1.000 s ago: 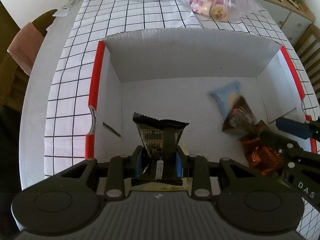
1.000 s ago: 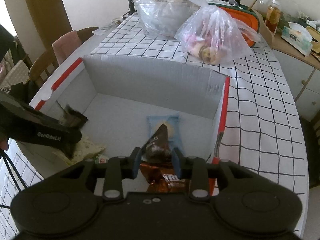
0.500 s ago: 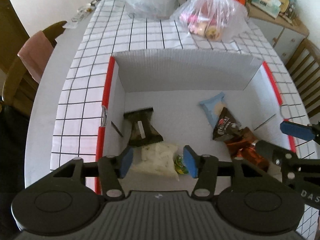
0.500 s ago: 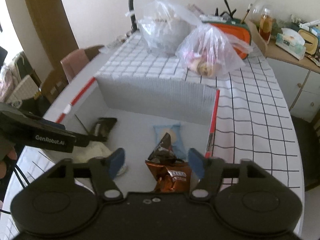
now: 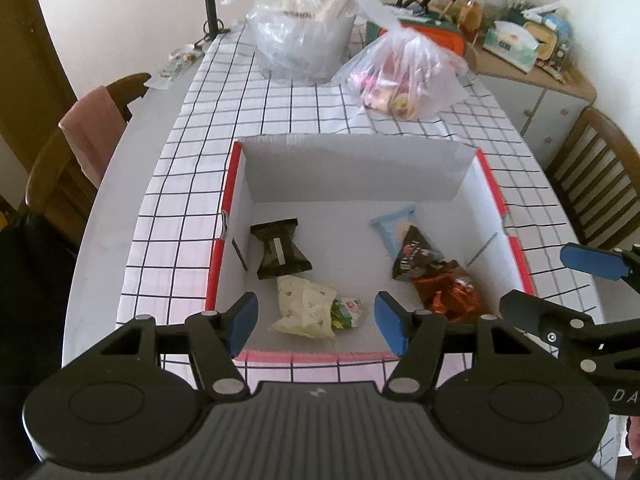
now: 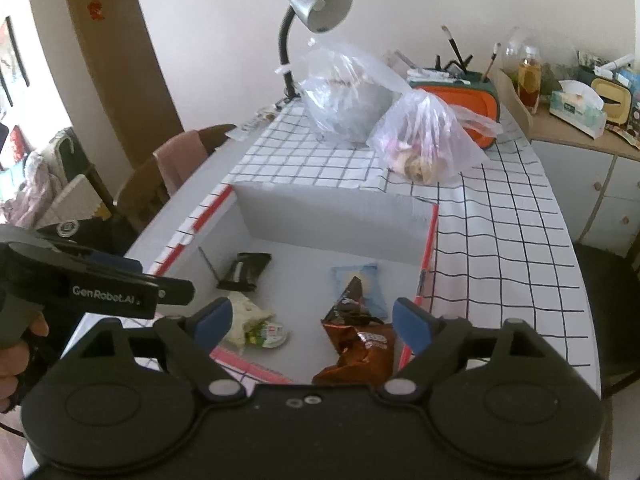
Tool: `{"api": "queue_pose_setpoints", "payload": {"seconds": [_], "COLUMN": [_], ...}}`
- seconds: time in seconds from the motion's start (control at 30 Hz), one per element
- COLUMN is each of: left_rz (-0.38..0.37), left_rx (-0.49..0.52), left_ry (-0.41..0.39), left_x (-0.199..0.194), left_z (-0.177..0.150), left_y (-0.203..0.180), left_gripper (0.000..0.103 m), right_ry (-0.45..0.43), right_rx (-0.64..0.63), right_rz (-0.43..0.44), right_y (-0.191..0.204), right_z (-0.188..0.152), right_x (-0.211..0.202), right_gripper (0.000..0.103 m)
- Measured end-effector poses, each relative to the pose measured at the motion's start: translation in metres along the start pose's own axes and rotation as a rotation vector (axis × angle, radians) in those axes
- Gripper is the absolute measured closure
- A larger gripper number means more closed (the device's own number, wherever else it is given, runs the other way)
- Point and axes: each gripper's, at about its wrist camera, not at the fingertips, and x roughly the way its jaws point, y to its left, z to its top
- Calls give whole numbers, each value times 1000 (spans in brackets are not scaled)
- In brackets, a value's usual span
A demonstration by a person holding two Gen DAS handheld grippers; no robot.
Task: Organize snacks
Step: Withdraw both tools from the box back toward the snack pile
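A white cardboard box with red rims (image 5: 486, 172) (image 6: 332, 210) stands on the checked tablecloth. Inside lie a black packet (image 5: 280, 248) (image 6: 246, 268), a cream packet (image 5: 306, 306) (image 6: 246, 314), a light blue packet (image 5: 390, 226) (image 6: 356, 276), a dark brown packet (image 5: 414, 254) (image 6: 350, 300) and an orange-brown packet (image 5: 450, 292) (image 6: 356, 352). My left gripper (image 5: 316, 322) is open and empty above the box's near edge. My right gripper (image 6: 310, 322) is open and empty above the near right of the box; it also shows in the left wrist view (image 5: 592, 264).
Two clear plastic bags (image 5: 400, 76) (image 5: 300, 36) with snacks sit beyond the box. A desk lamp (image 6: 316, 4) stands at the table's far end. Wooden chairs (image 5: 80, 148) (image 5: 600, 184) flank the table. A cluttered sideboard (image 6: 580, 120) is on the right.
Both grippers opened, let go of the black packet and the brown packets in the box, then pulled up and back. The packets now lie on the box floor.
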Motion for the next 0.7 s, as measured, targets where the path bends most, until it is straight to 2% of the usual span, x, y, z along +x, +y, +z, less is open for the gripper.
{"api": "queue_pose_setpoints", "payload": {"seconds": [0.07,0.13,0.47,0.7], "left_rz": [-6,-15,-42,-46], "left_rx": [-3,-13,-34,-91], "left_ry": [-17,-35,-113,-131], "left_x": [-10,-20,-64,-83], "left_z": [-4,-9,-41,-83], "left_y": [-2,-3,-13,-8], "left_gripper": [38,37,32,28], "right_ry": [-9,-20,-58,-39], "right_rx": [-5,-7,-23,-48], "right_rz": [12,25,84,98], "right_y": [2,4,15,24], "right_z": [-2,-4,-26,-54], "right_x": [-9,-19,-59,-74], "right_gripper": [12,4,0,0]}}
